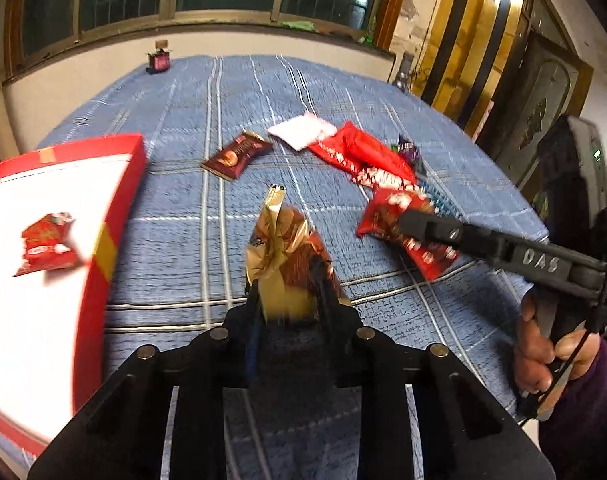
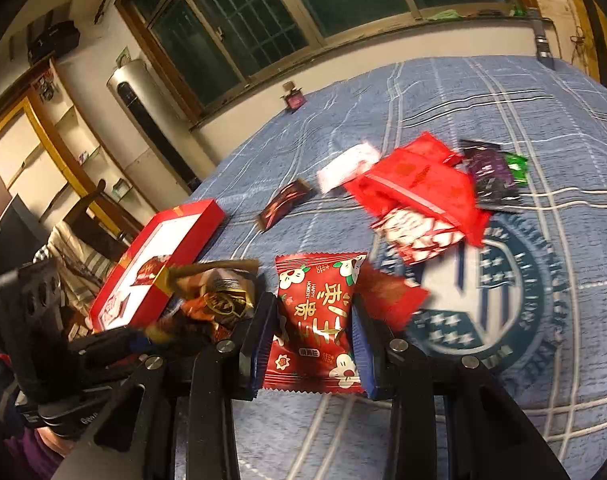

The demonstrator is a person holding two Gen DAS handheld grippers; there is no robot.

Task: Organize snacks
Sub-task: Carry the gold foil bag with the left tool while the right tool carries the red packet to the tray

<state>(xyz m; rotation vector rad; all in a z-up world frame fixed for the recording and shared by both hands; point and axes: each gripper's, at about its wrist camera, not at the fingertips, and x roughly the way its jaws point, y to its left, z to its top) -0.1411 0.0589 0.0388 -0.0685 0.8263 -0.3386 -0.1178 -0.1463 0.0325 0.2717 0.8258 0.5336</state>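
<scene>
My left tool (image 1: 289, 296) pinches a gold-brown snack (image 1: 287, 256); my right tool (image 2: 313, 332) clamps a red packet (image 2: 317, 320). Either slippery wrapper could slide loose before reaching the red box (image 1: 115, 208).

We see a bed or table under a blue plaid cloth (image 1: 263, 92). On it lie a red box (image 1: 115, 184) at the left, a dark brown packet (image 1: 236, 155), a white packet (image 1: 303, 132) and a heap of red packets (image 1: 367, 160). At the far edge stands a small dark red object (image 1: 158, 60), perhaps a bottle.
</scene>
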